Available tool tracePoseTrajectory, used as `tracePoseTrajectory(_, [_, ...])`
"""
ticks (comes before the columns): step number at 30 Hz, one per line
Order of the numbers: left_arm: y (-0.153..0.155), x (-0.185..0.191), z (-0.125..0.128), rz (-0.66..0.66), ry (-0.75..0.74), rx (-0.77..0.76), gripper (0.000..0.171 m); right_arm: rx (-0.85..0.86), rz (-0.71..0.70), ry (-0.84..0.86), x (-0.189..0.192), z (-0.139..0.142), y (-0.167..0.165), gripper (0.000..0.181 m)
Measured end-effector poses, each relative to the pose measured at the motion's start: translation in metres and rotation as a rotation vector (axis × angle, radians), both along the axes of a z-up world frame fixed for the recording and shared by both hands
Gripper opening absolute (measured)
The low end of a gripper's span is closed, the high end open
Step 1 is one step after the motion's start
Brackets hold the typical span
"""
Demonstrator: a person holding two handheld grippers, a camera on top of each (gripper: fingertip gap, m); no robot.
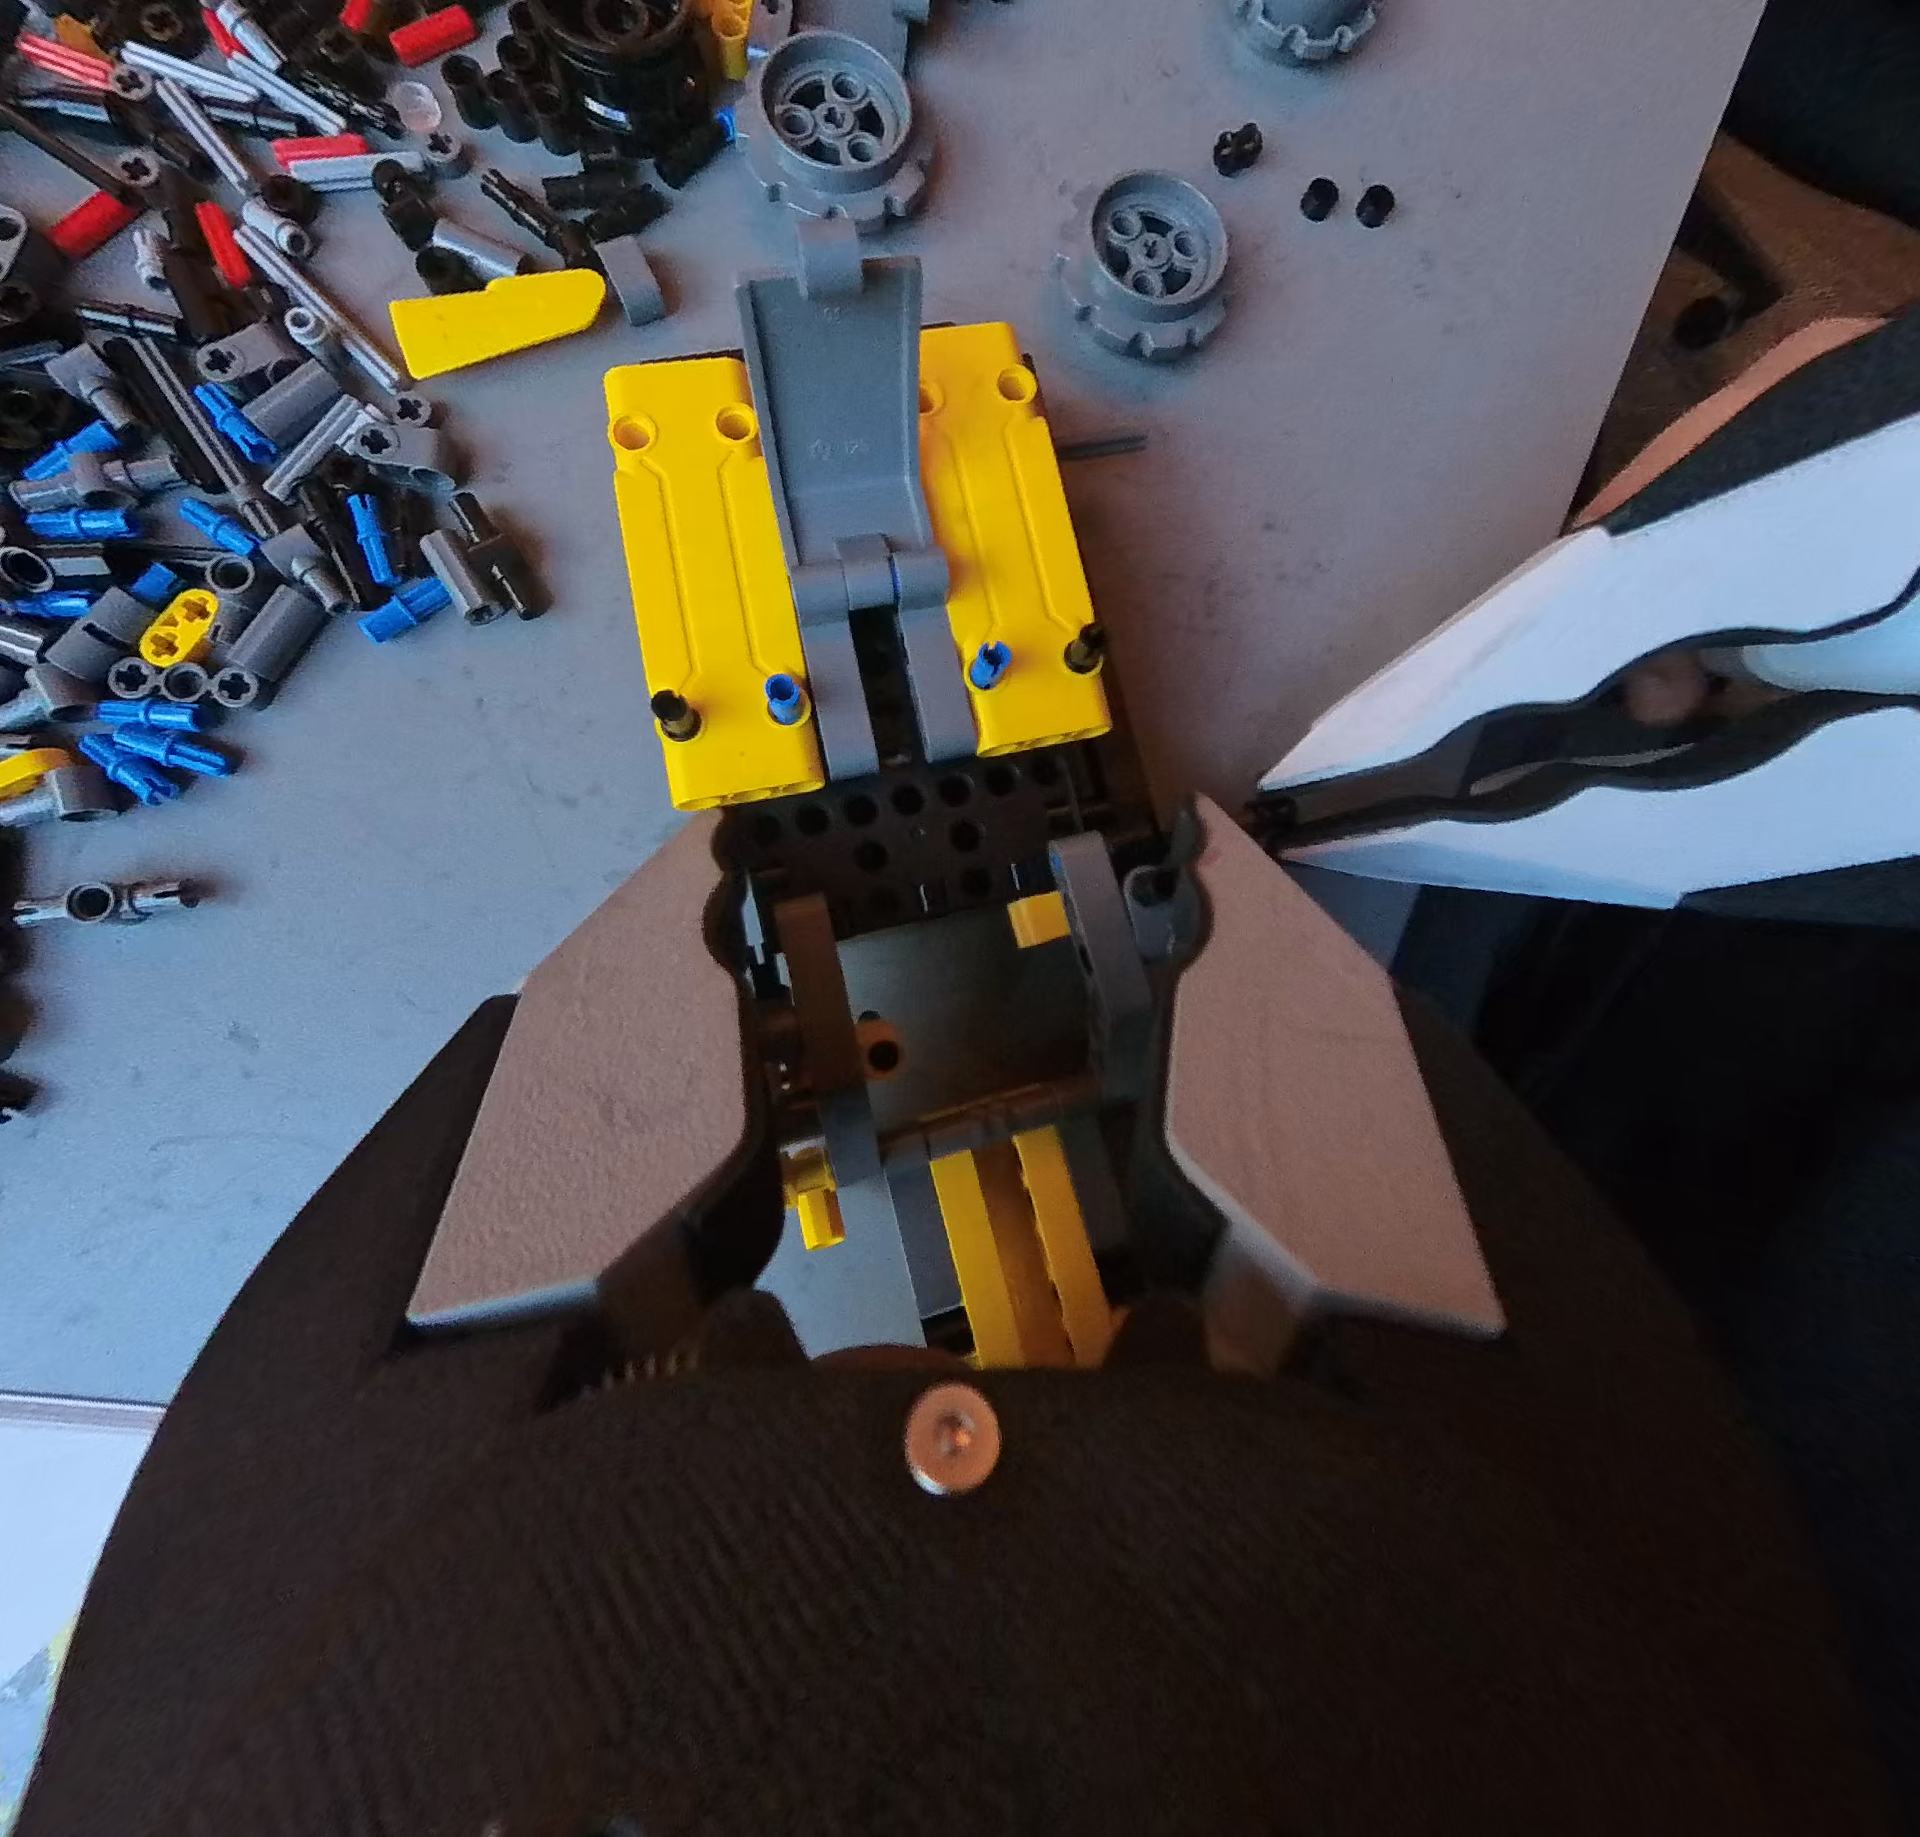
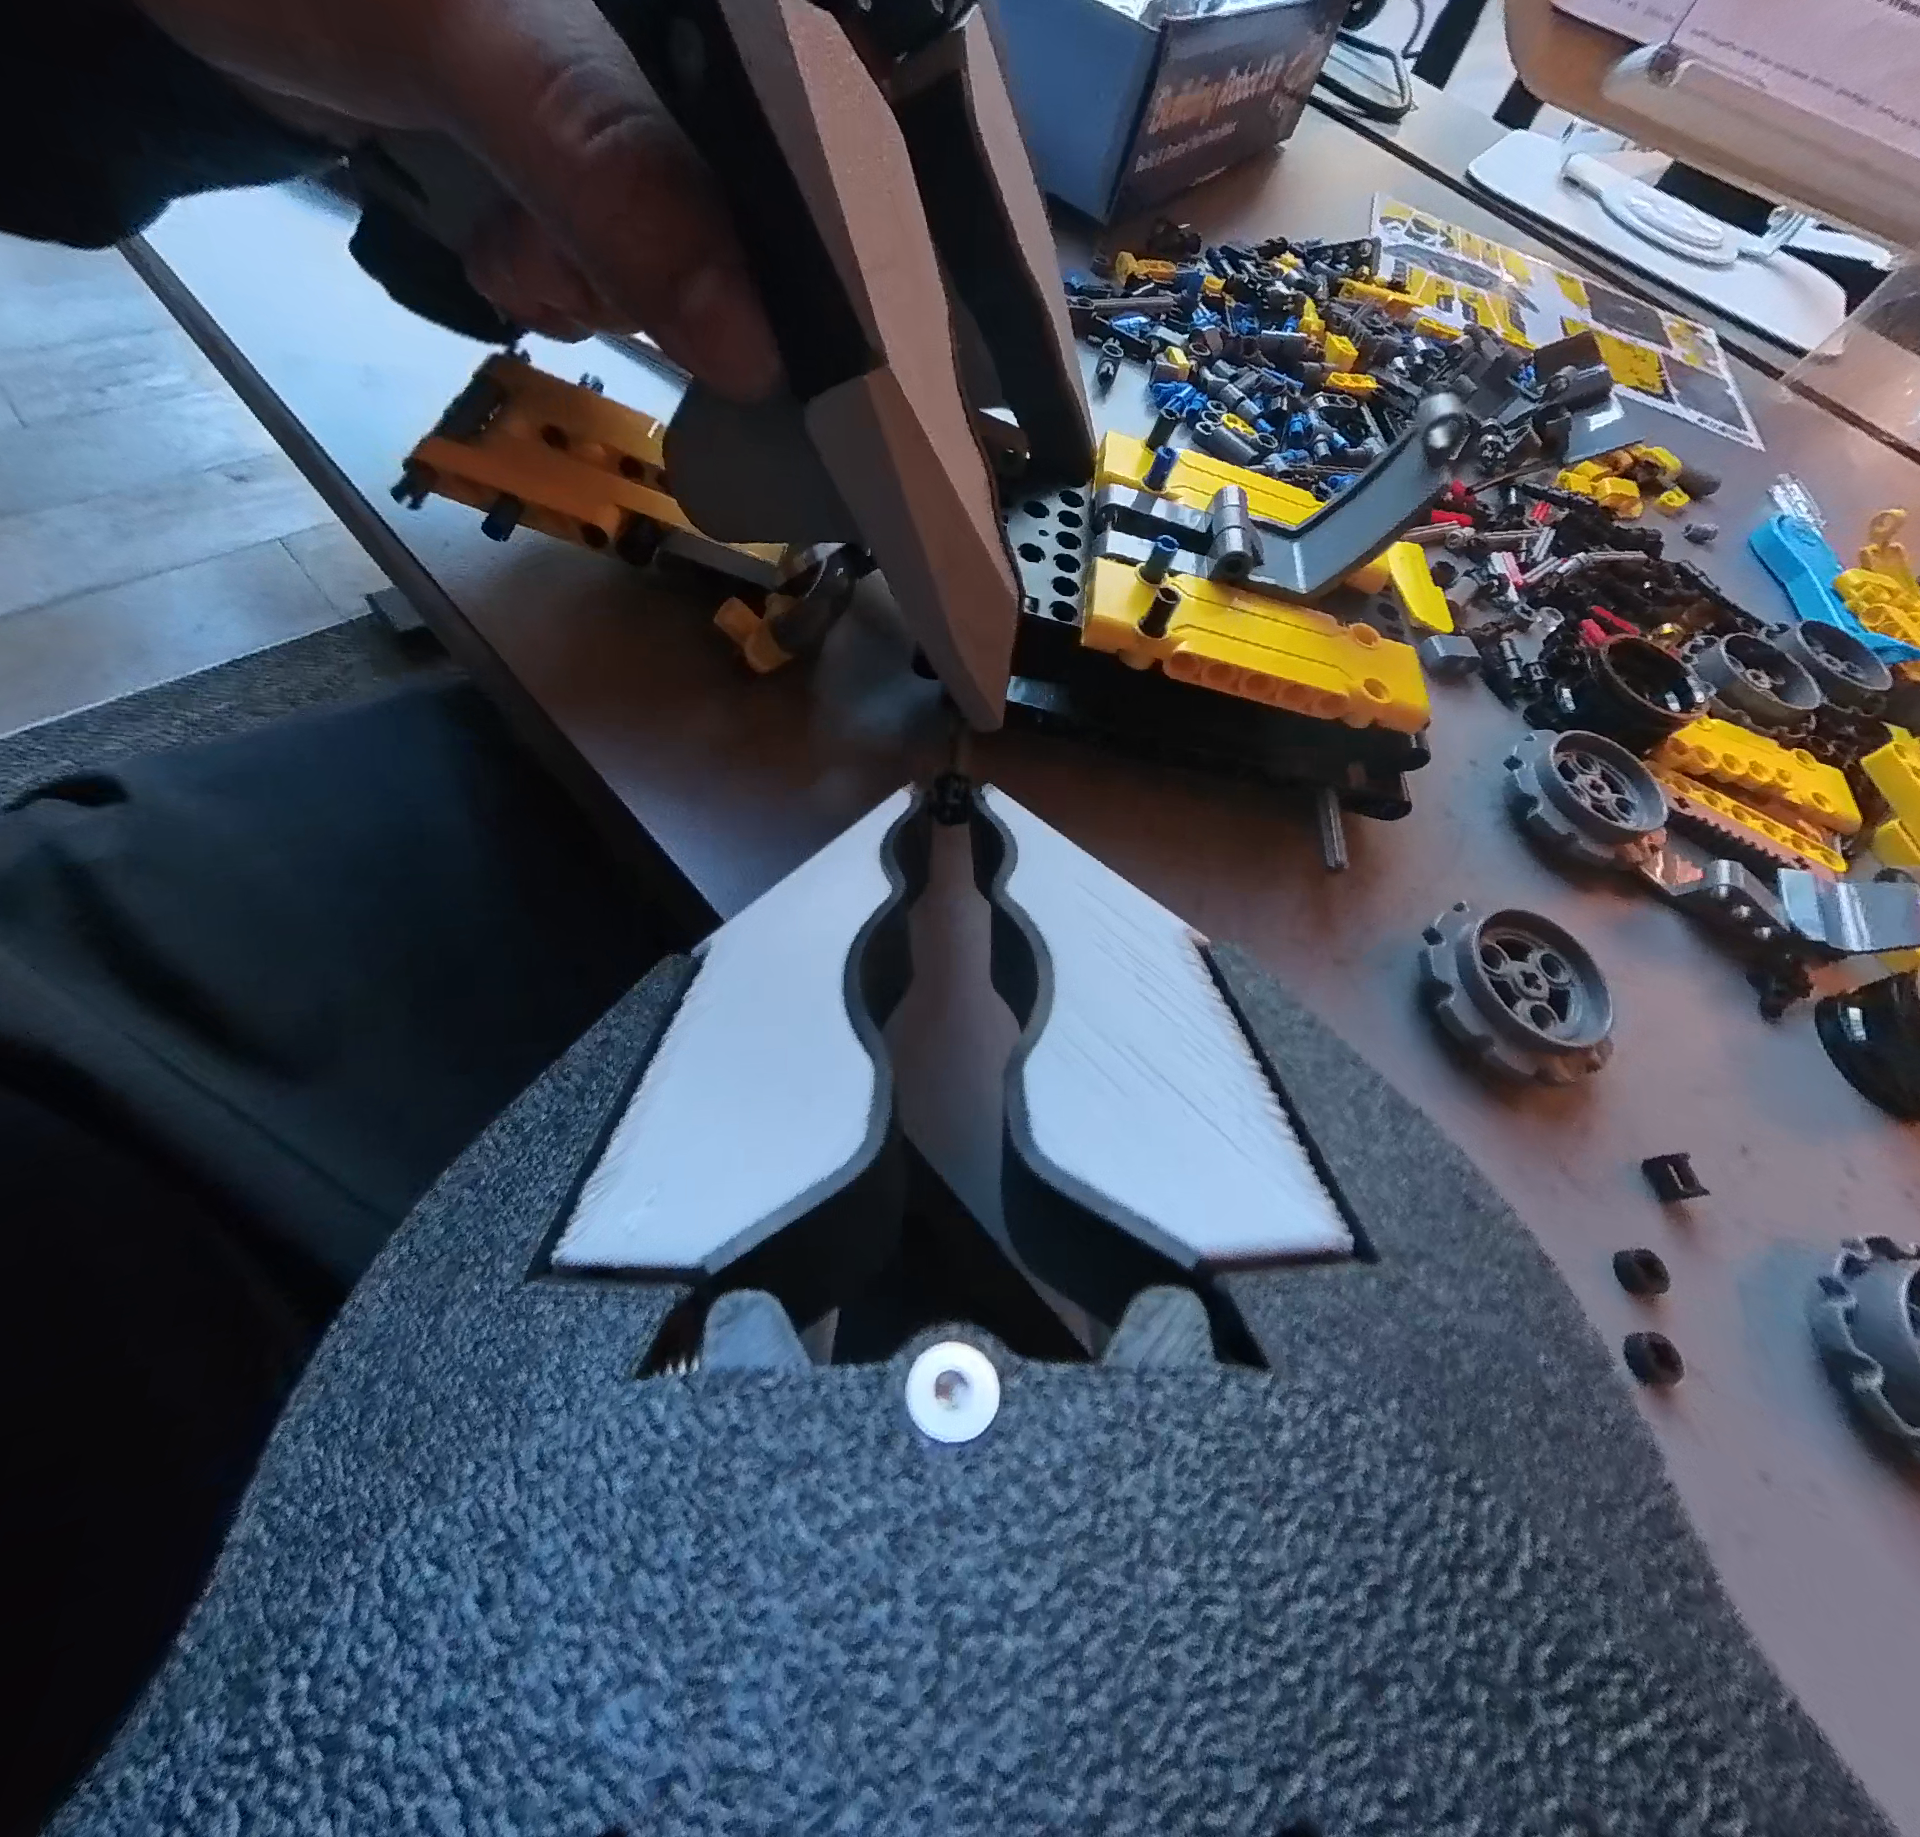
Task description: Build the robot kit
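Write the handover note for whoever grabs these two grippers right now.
Left gripper: jaws shut on the half-built yellow, grey and black plastic brick vehicle, clamped across its black perforated midsection; the vehicle rests on the grey table.
Right gripper: jaws shut on a tiny black plastic connector pin, held just beside the vehicle's near edge, next to the left gripper.
Nearby: heap of loose black, blue, red and grey small parts to the vehicle's left; grey toothed wheel hubs beyond it.
Done: two yellow side panels and the grey lever are mounted.
Left: the held pin is not seated; hubs unmounted.
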State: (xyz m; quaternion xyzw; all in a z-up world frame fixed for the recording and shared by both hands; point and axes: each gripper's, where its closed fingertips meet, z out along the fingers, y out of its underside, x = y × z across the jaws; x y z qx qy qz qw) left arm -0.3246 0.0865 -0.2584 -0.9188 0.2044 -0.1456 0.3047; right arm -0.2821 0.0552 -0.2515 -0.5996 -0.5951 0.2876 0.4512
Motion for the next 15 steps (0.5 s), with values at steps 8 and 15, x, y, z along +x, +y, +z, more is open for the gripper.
tracePoseTrajectory(8, [-0.0010, -0.0018, -0.0005, 0.022, 0.008, 0.003, 0.079, -0.004, 0.003, -0.003, -0.0018, -0.0001, 0.0005, 0.006])
tracePoseTrajectory(15, [-0.0006, -0.0026, -0.0006, 0.030, 0.012, 0.006, 0.079, -0.011, 0.011, -0.005, -0.0031, 0.0008, 0.0006, 0.005])
